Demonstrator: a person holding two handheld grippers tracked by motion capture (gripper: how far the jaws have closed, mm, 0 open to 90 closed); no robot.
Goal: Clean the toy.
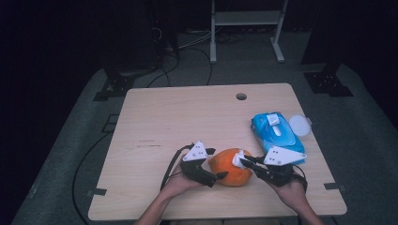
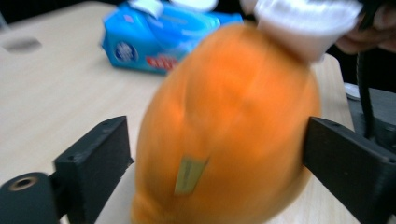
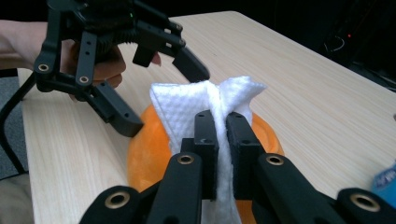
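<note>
— Right gripper (image 3: 222, 128): how do its jaws stand?
— Pinched together on a folded white wipe (image 3: 205, 100), which stands up between them and rests against the top of the orange pumpkin (image 1: 231, 167).
— And the left gripper (image 2: 215, 154)?
— Its jaws are spread wide, one on each side of the pumpkin. The right-hand jaw in its own view looks to touch the skin; at the other I cannot tell, since the picture is blurred.
— Where does the pumpkin lie?
— On the tabletop (image 1: 187, 117), near the front edge and a little right of its middle, between the two hands.
— Anything else around?
— A blue wipes pack (image 1: 274, 129) near the right edge, just behind the right gripper, with a round white lid (image 1: 300, 125) beside it at that edge. A cable hole (image 1: 241, 96) sits near the far edge.
</note>
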